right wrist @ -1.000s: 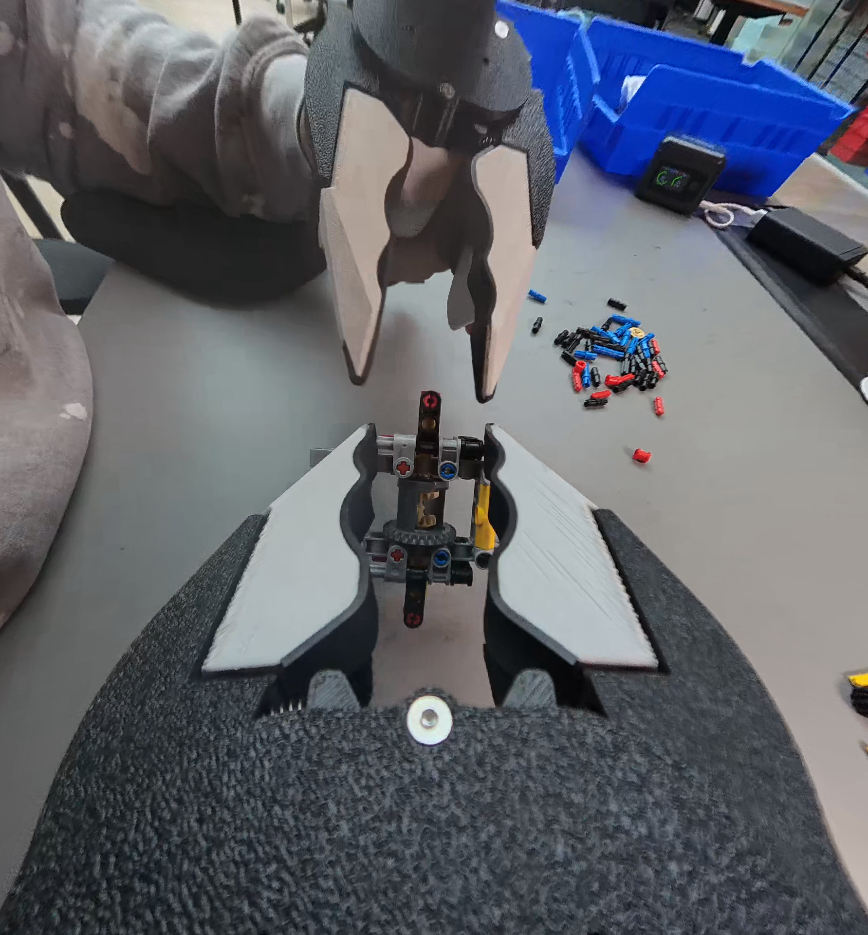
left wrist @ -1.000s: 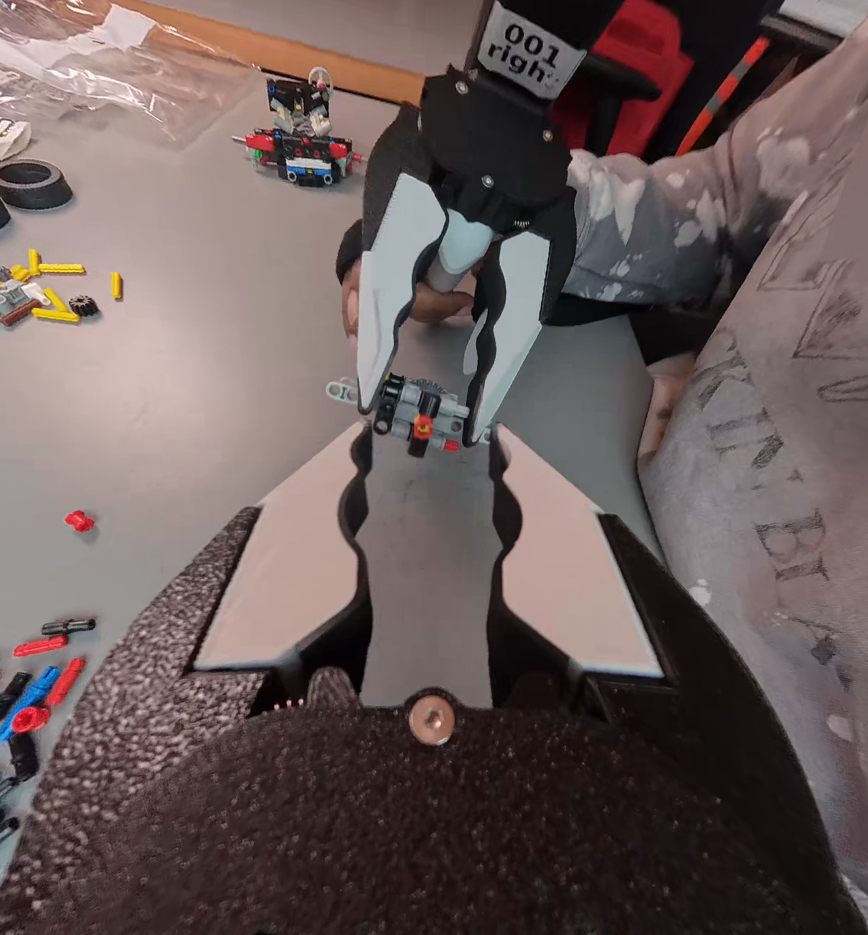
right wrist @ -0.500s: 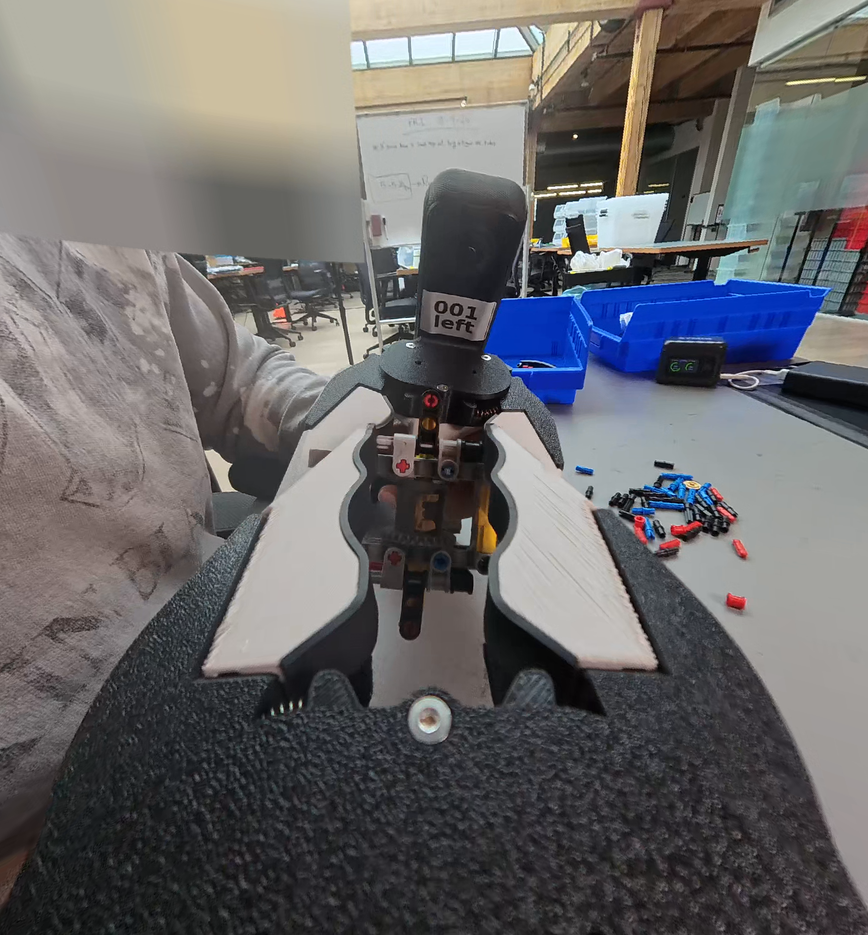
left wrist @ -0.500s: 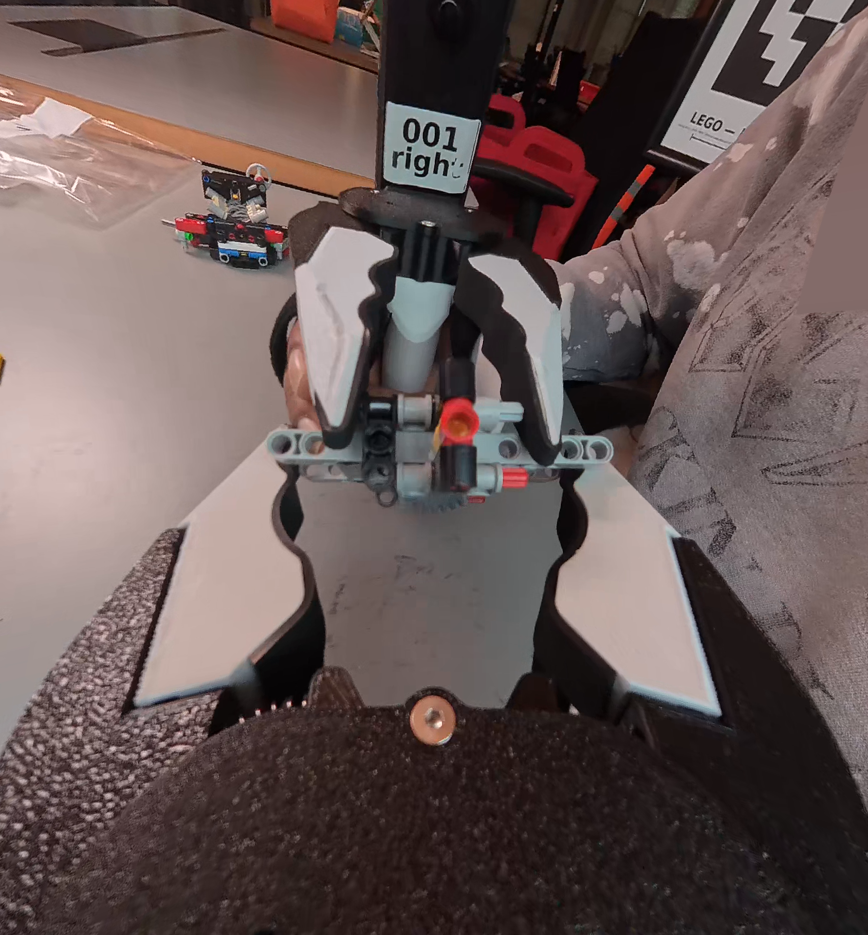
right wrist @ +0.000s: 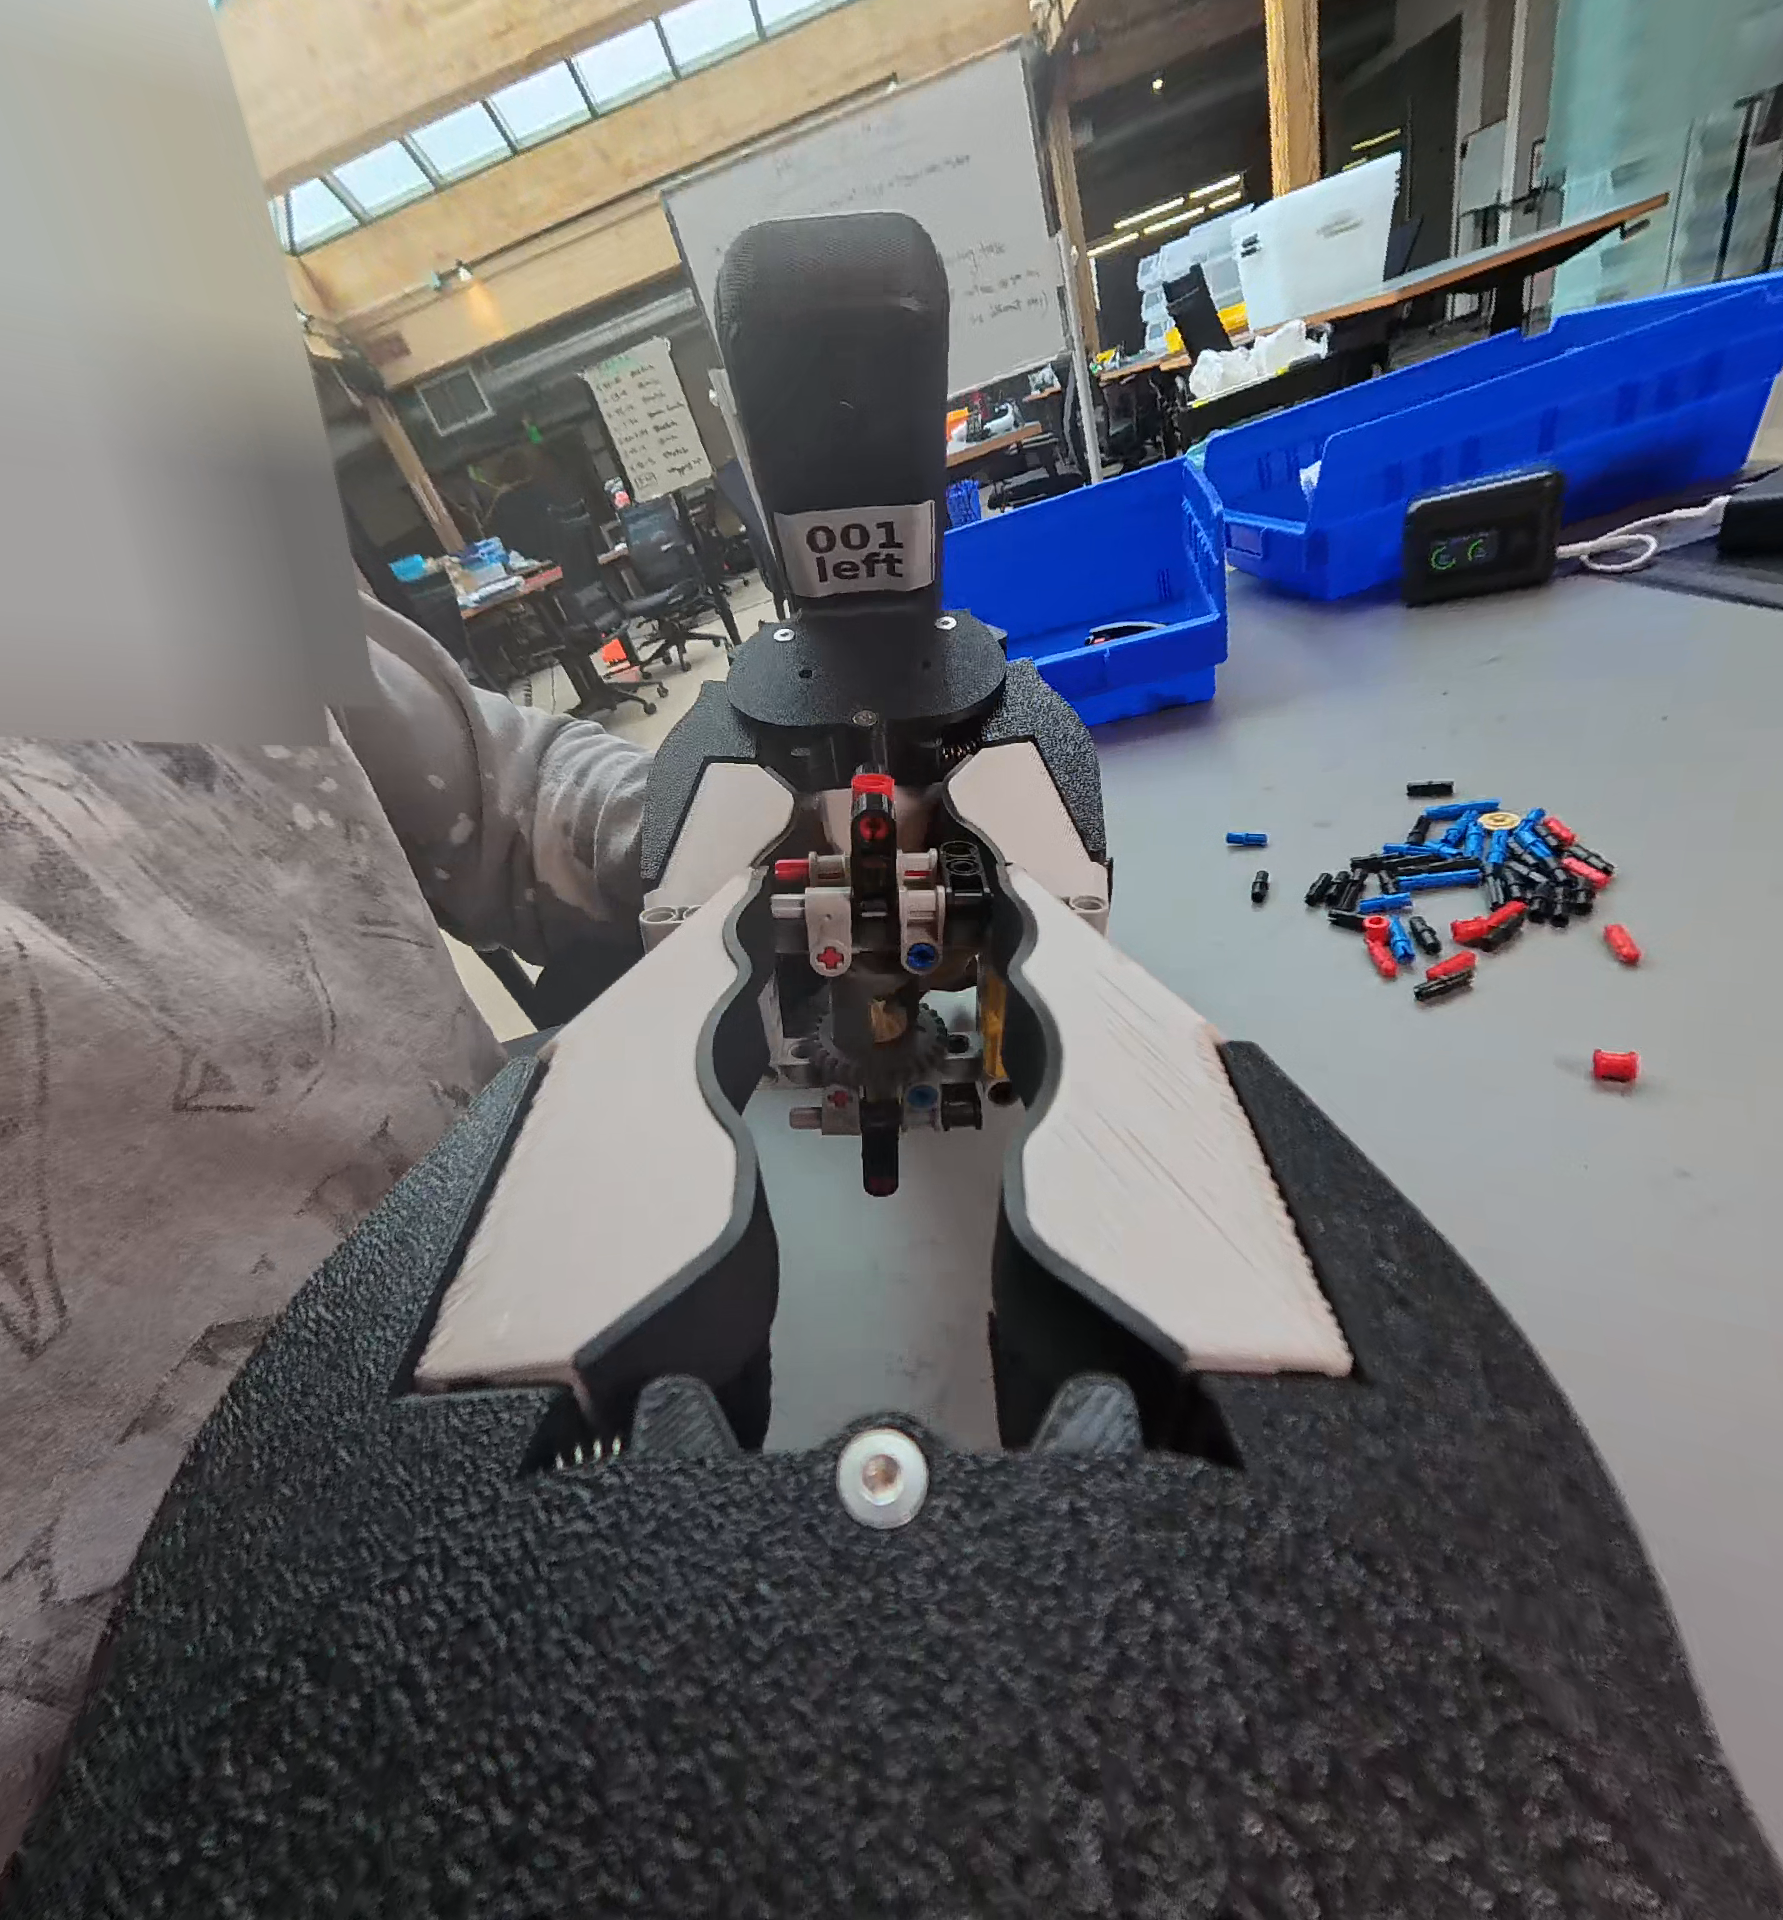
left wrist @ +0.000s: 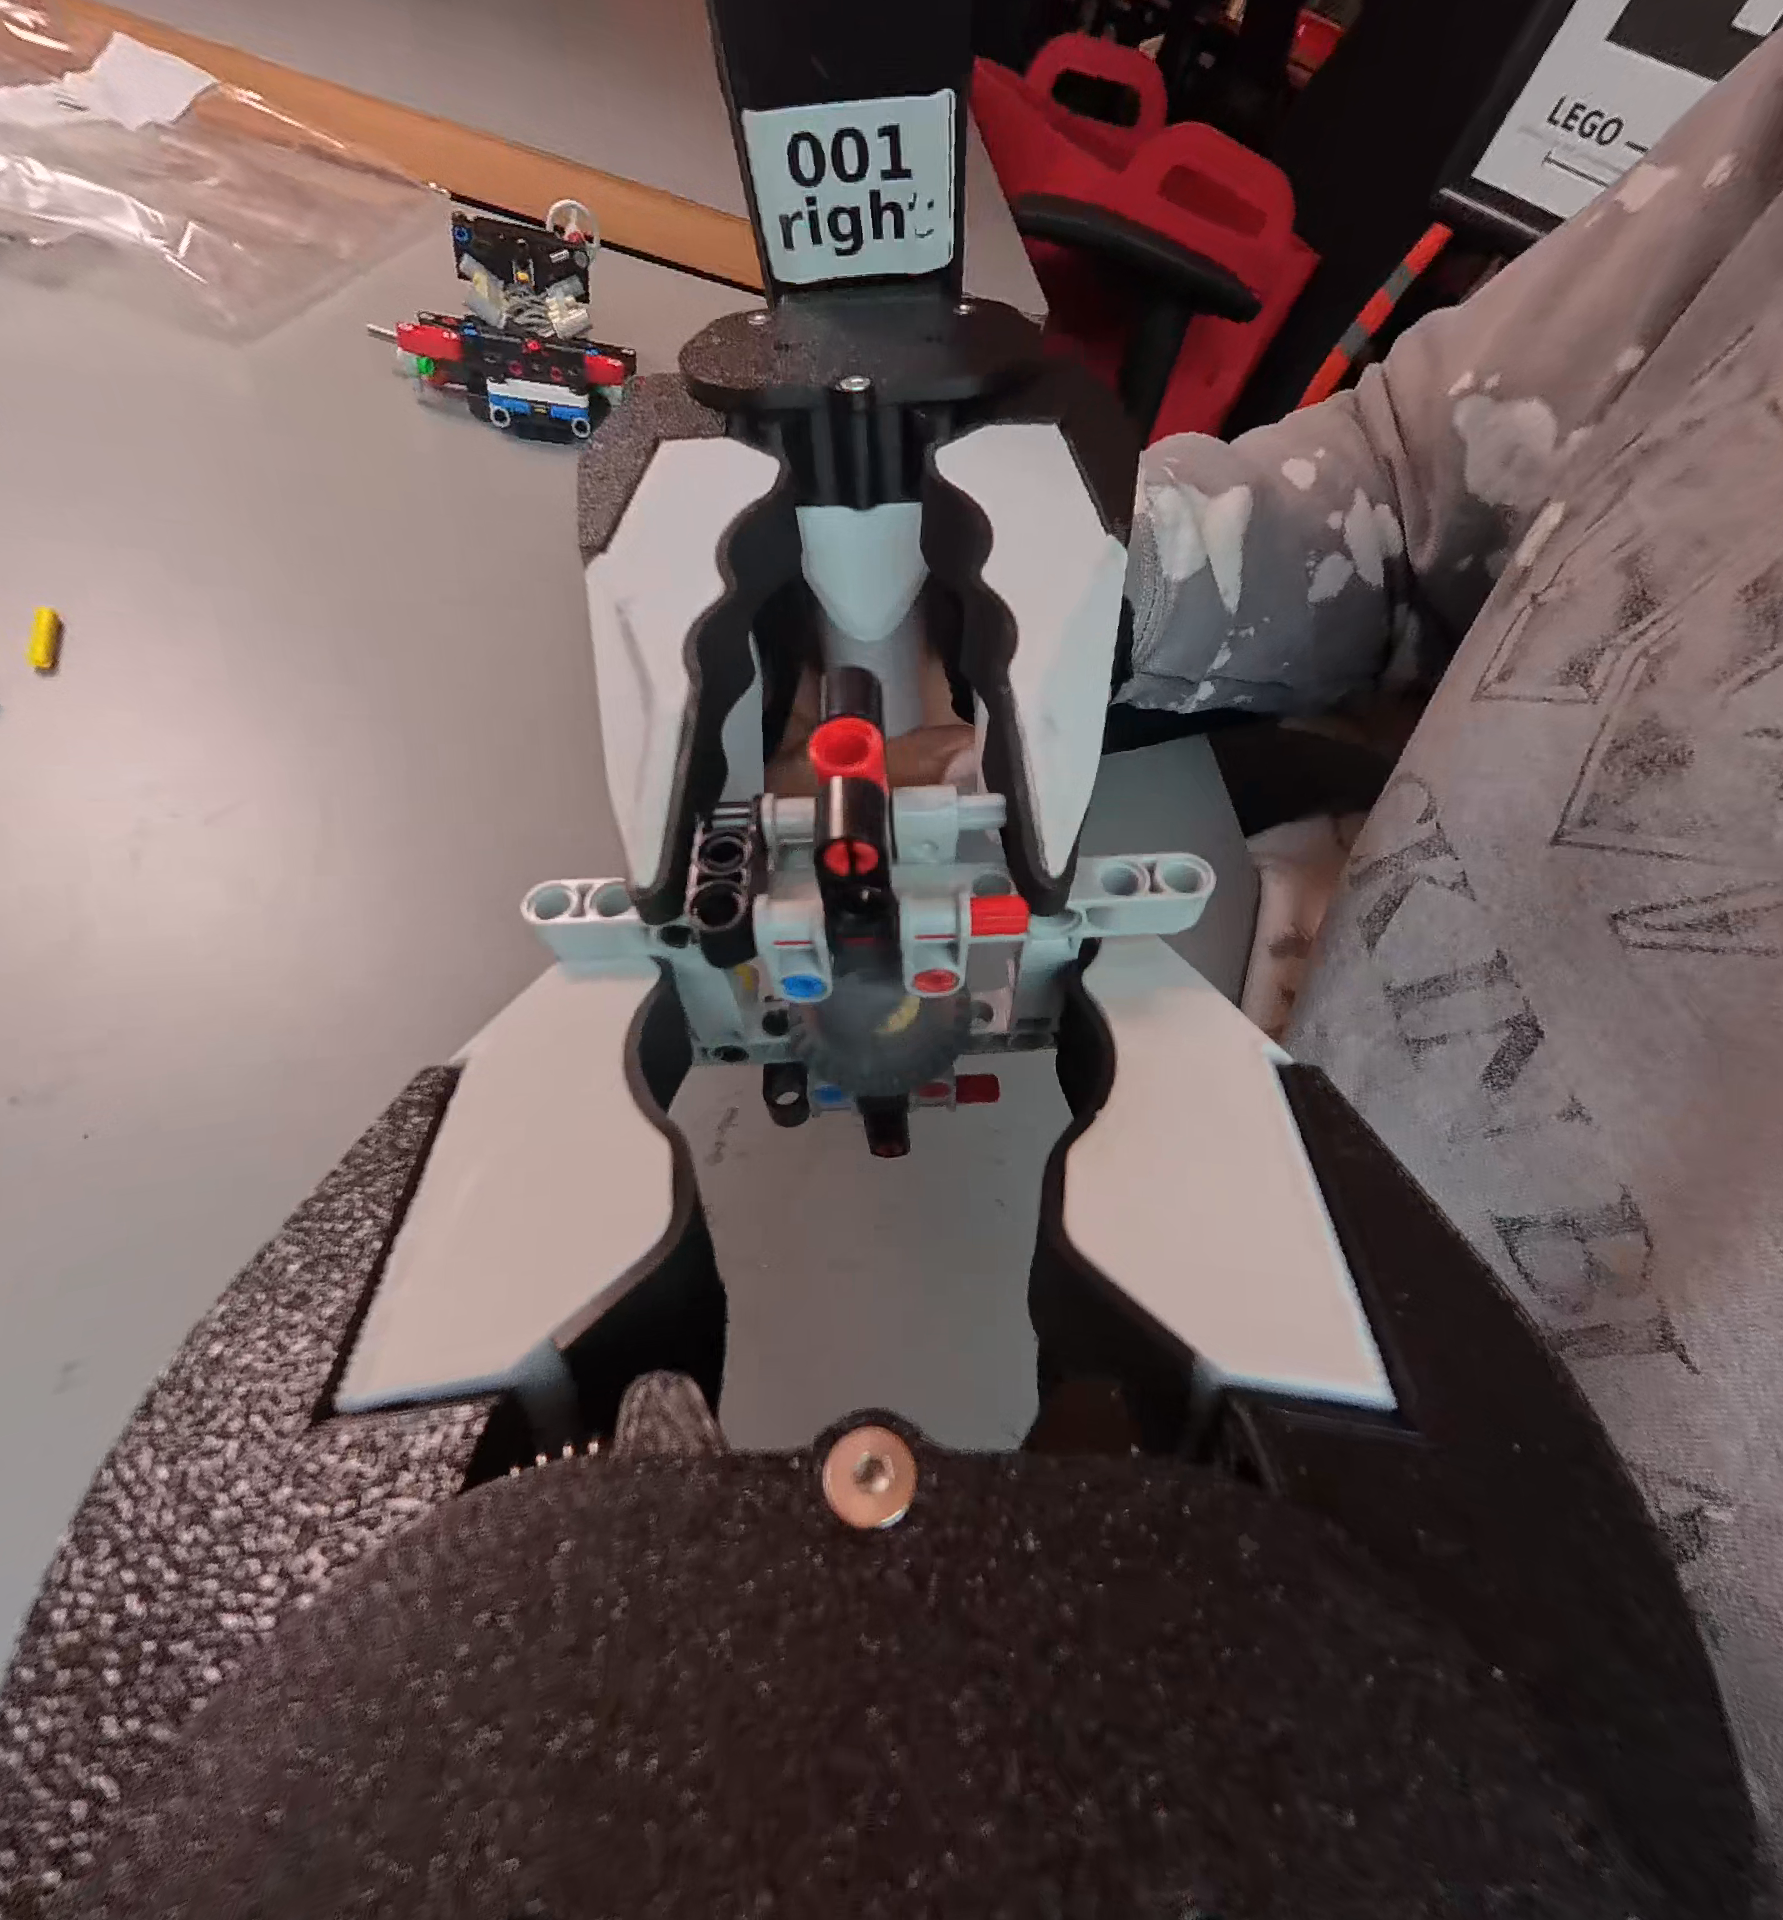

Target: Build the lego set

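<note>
A small grey lego assembly [left wrist: 866, 935] with a dark gear, a black axle, and red and blue pins is held in the air between both grippers, which face each other. My right gripper [left wrist: 851, 899] comes from the far side and is shut on its upper part. My left gripper [left wrist: 866, 997] is closed against the sides of its lower frame. In the right wrist view the assembly [right wrist: 871, 997] sits between my right gripper's [right wrist: 882, 904] fingers, and the left gripper's fingers [right wrist: 1022, 831] reach around its far end. The grey table [left wrist: 191, 831] lies below.
A partly built black and red model [left wrist: 523, 343] stands at the back by a clear plastic bag [left wrist: 139, 177]. Yellow pins [left wrist: 43, 636] lie on the left. A pile of blue, black and red pins [right wrist: 1469, 883] and blue bins [right wrist: 1084, 592] are to the right. A person's grey sleeve [left wrist: 1593, 935] is close. About 5 cm separates my left fingertips from my right.
Both grippers rose from the table and turned level. The left gripper opened wide, moved in around the assembly and closed onto its sides. The right gripper has kept its hold.
</note>
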A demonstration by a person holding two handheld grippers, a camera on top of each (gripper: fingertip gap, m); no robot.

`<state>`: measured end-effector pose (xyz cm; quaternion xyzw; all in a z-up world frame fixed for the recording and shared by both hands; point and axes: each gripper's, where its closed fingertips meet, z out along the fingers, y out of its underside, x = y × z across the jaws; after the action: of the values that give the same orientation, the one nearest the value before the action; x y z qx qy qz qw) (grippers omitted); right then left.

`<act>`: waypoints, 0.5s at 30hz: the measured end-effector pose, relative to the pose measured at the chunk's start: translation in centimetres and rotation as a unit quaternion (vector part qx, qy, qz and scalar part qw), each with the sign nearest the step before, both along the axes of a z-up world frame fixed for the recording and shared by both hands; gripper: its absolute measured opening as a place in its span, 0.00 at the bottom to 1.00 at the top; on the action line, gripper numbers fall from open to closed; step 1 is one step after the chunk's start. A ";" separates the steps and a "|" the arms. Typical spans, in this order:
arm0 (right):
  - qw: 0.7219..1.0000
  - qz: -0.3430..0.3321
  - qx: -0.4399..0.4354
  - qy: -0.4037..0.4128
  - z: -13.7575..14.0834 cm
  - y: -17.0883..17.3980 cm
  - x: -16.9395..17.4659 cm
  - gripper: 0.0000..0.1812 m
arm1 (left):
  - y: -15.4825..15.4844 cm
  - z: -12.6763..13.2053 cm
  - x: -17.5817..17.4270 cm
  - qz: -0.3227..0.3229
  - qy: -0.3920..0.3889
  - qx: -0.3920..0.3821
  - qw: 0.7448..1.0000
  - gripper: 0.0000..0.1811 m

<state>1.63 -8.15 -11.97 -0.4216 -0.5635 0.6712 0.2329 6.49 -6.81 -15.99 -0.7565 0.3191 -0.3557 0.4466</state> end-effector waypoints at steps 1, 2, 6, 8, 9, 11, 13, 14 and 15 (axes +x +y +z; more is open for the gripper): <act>1.000 -0.005 -0.016 -0.009 -0.1 0.2 -0.2 0.23 | 0.1 -0.1 -0.1 0.000 -0.008 -0.012 1.000 0.39; 0.999 -0.010 -0.026 -0.018 -0.4 0.5 -0.5 0.23 | 0.2 -0.3 -0.4 0.004 -0.020 -0.027 0.999 0.38; 0.998 0.003 -0.058 -0.014 -0.3 0.9 -0.3 0.22 | 0.4 0.0 -0.5 0.005 -0.046 -0.040 0.998 0.39; 0.997 0.003 -0.076 -0.014 -0.1 1.2 -0.2 0.22 | 0.4 0.4 -0.6 0.003 -0.067 -0.048 0.997 0.39; 0.997 0.006 -0.075 -0.014 -0.1 1.1 -0.2 0.22 | 0.2 0.4 -0.6 -0.001 -0.069 -0.051 0.996 0.39; 0.998 0.009 -0.068 -0.008 -0.1 0.9 -0.2 0.22 | 0.0 0.4 -0.8 -0.006 -0.068 -0.053 0.996 0.37; 0.998 0.003 -0.061 0.003 0.0 1.2 -0.1 0.22 | 0.0 0.5 -1.2 -0.003 -0.072 -0.058 0.996 0.37; 0.999 0.003 -0.053 0.010 0.2 1.3 0.1 0.22 | -0.1 0.6 -1.3 -0.005 -0.077 -0.063 0.995 0.36; 0.999 0.006 -0.041 0.013 0.2 1.1 0.2 0.22 | -0.2 0.6 -1.3 -0.009 -0.076 -0.065 0.995 0.36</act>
<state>1.85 -7.02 -11.80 -0.4185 -0.5351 0.7007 0.2182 5.23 -7.01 -15.37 -0.7519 0.2667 -0.4364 0.4160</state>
